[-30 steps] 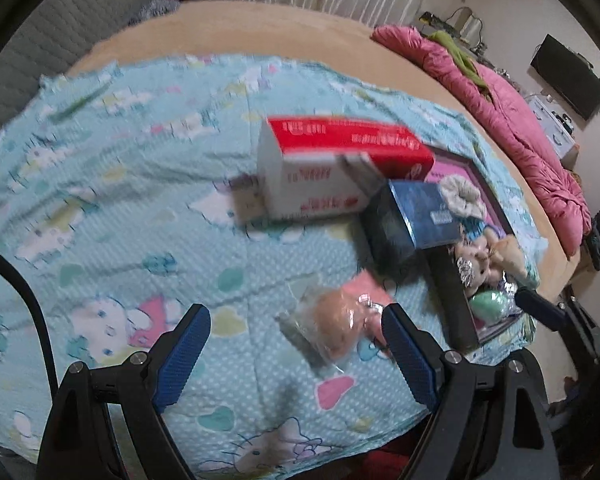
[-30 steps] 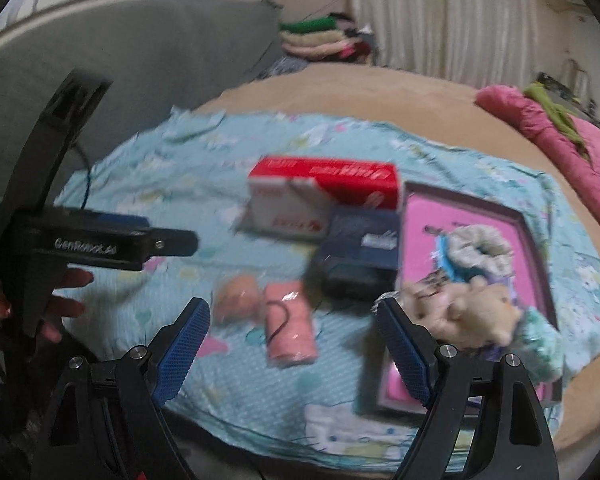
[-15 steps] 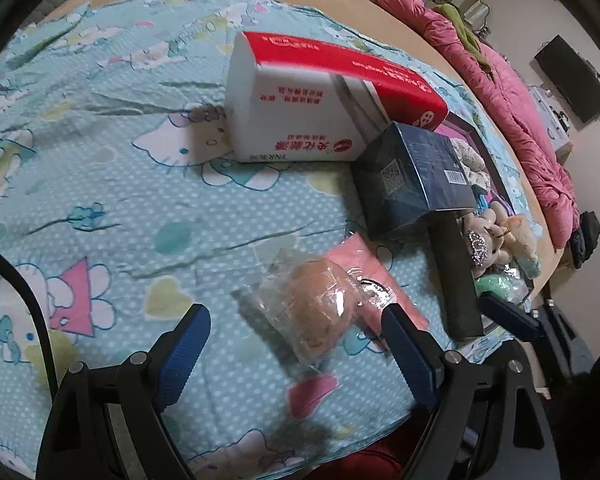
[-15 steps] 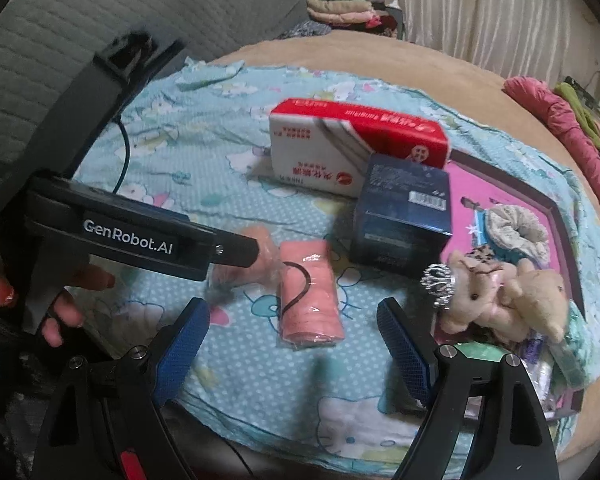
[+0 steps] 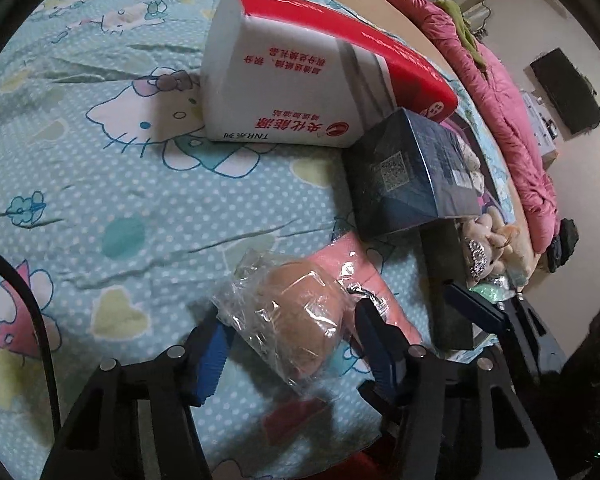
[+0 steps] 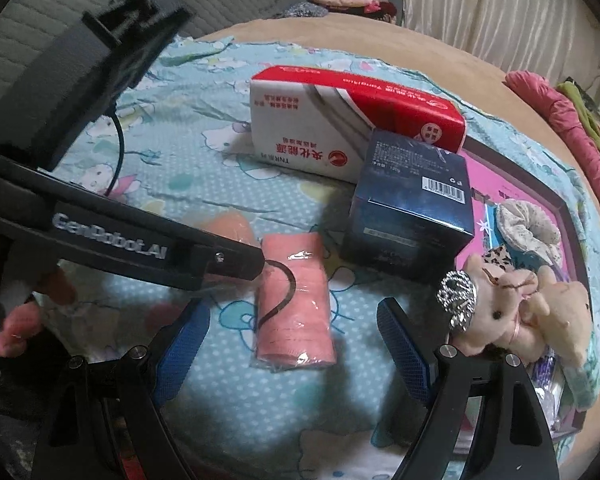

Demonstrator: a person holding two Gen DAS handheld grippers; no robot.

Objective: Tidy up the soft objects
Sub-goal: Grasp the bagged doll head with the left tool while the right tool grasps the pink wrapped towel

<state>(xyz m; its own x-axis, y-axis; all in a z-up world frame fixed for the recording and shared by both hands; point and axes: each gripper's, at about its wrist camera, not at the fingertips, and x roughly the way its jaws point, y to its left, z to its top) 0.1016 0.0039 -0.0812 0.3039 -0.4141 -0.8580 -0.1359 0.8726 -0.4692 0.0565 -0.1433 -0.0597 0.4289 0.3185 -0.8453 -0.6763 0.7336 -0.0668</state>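
Blue cartoon-print bedspread (image 6: 204,184) covers the bed under all items. On it, at twelve o'clock in both wrist views, lies the red-and-white tissue pack (image 5: 300,80), long axis running from ten toward four o'clock. Touching its near right corner stands the dark blue box (image 6: 412,216). At three o'clock in the right view sits the pink tray (image 6: 532,196), holding a scrunchie (image 6: 528,228) and plush toys (image 6: 512,312).

The pink wrapped roll (image 6: 296,304) lies flat at centre, long axis from twelve to six o'clock, a dark cord looped across it. My right gripper (image 6: 294,356) hangs spread wide on either side of its near end, pads apart from it, gripping nothing.

The tan plush in clear wrap (image 5: 300,316) lies just beside the roll, at its nine o'clock, no clear long axis. My left gripper (image 5: 290,344) has just been closing on it; the blue pad (image 5: 212,352) meets the wrap, and whether the far pad presses I cannot tell.
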